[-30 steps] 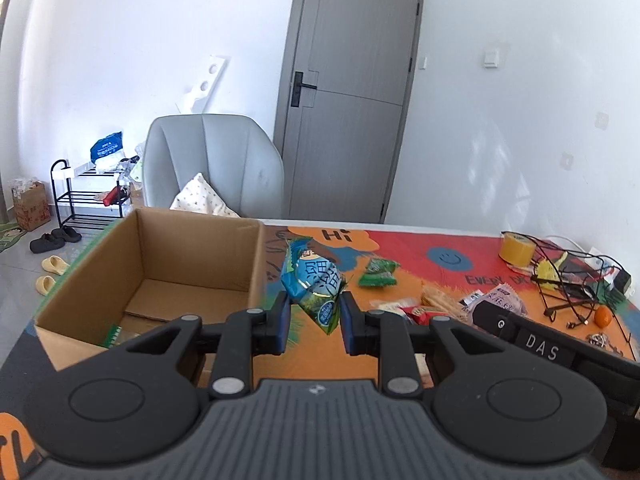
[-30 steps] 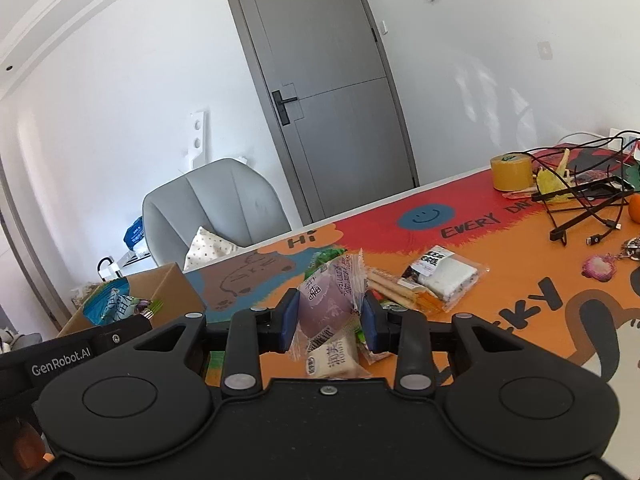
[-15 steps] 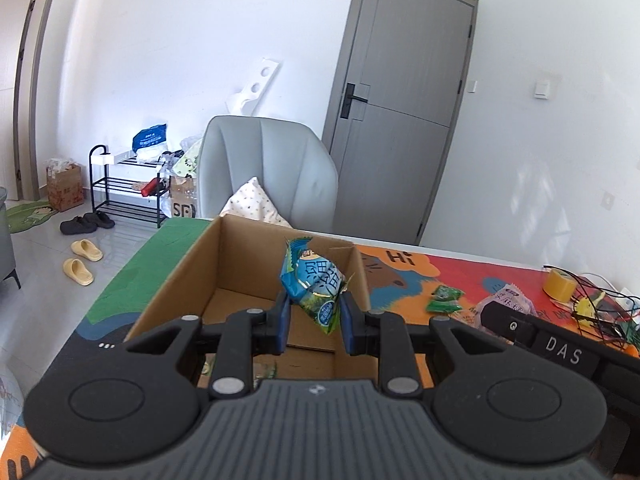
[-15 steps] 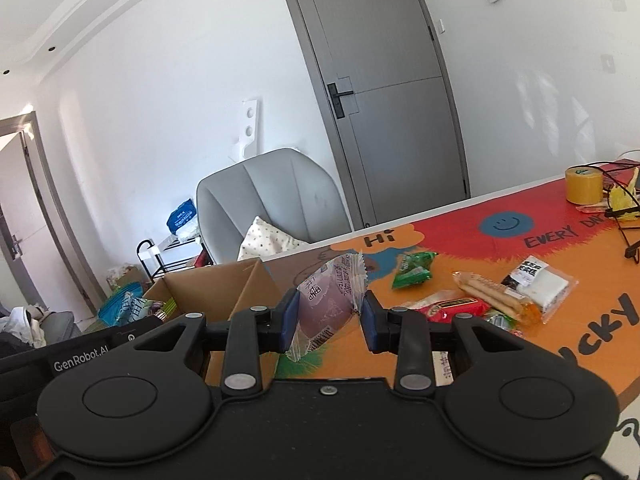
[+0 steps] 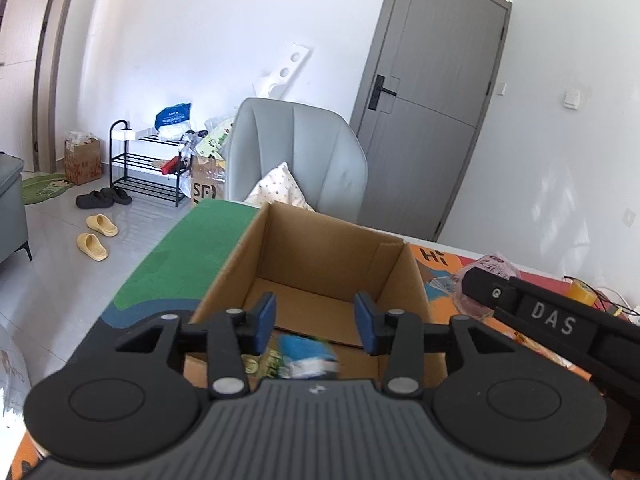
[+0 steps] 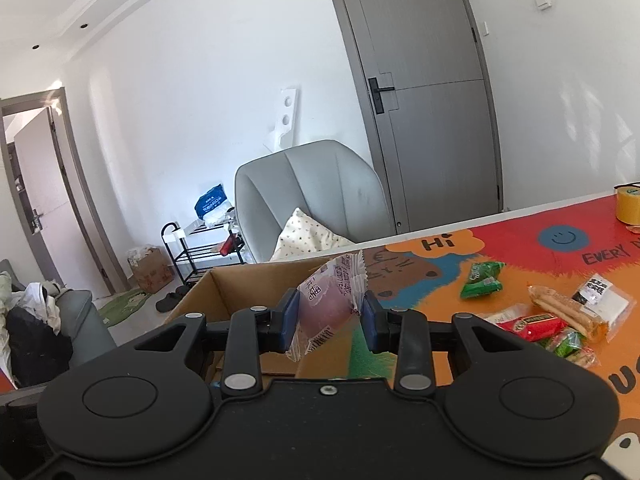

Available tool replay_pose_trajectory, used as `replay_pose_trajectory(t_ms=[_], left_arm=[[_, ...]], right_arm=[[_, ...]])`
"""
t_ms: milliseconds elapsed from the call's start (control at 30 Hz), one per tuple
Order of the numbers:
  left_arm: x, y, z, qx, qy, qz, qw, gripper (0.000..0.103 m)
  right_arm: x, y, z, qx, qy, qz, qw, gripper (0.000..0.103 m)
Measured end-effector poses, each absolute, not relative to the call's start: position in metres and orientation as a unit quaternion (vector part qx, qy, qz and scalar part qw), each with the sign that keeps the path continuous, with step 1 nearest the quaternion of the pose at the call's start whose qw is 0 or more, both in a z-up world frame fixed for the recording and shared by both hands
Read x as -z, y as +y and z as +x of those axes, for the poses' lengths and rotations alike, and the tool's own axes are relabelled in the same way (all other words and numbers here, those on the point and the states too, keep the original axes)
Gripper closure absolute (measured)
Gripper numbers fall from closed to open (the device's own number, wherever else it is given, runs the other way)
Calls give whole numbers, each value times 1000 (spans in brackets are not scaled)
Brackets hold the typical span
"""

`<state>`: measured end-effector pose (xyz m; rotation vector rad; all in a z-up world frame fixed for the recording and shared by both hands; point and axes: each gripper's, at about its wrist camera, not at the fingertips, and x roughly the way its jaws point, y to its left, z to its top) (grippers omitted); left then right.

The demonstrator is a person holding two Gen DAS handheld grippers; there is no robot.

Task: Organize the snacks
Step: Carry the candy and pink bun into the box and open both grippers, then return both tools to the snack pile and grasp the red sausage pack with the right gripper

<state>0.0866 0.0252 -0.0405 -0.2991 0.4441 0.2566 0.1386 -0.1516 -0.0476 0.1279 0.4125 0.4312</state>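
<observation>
- I see the open cardboard box [image 5: 320,256] upright on the table, flaps down.
- Blue-green snack packet [image 5: 308,360], blurred, lies inside it at the near wall.
- Clear-wrapped purple bun [image 6: 326,308] hangs tilted, pinched at the box's near corner.
- Green packets [image 6: 482,280] and red packet [image 6: 536,324] lie loose on the mat.

walls white | grey door [image 5: 432,112] | grey armchair [image 5: 300,152] | black shoe rack [image 5: 144,168] | pale tiled floor [image 5: 60,280]

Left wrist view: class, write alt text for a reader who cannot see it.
The open left gripper hovers over an open brown cardboard box, with a blurred blue-and-green snack packet loose below its blue pads. The box sits on a colourful printed table; a grey armchair and grey door stand behind.
</observation>
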Motion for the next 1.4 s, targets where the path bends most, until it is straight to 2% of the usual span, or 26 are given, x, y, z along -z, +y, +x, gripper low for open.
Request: replay_pose_trajectory(t_ms=[233,300,367,433,567,800,1033,1200,1400], left_arm=[[32,42,77,-153,206,-157,954,46],[31,48,76,-160,206,-162,952,43],[30,49,75,-166,203,-163,951,32],[29,49,74,-171,199,-161,951,29],[29,44,76,-169,201,-163,951,22],[29,21,79,-153,206,-150,955,17],[25,-8,77,-146,198,-121,962,5],[25,-25,78,-132,206,-119,962,5],[26,-44,80,-115,210,-105,965,5]], right_arm=[[42,-124,138,-243,202,55,947,69],[42,-119,140,-252,210,58,943,66],[43,-118,142,-254,219,60,940,65],[42,-120,139,-251,215,57,942,64],[42,-129,135,-235,214,58,946,53],[49,-163,129,-205,224,71,950,48],[49,-197,119,-173,217,80,957,40],[50,-220,112,-154,212,84,961,33],[52,-247,109,-126,211,94,965,30]])
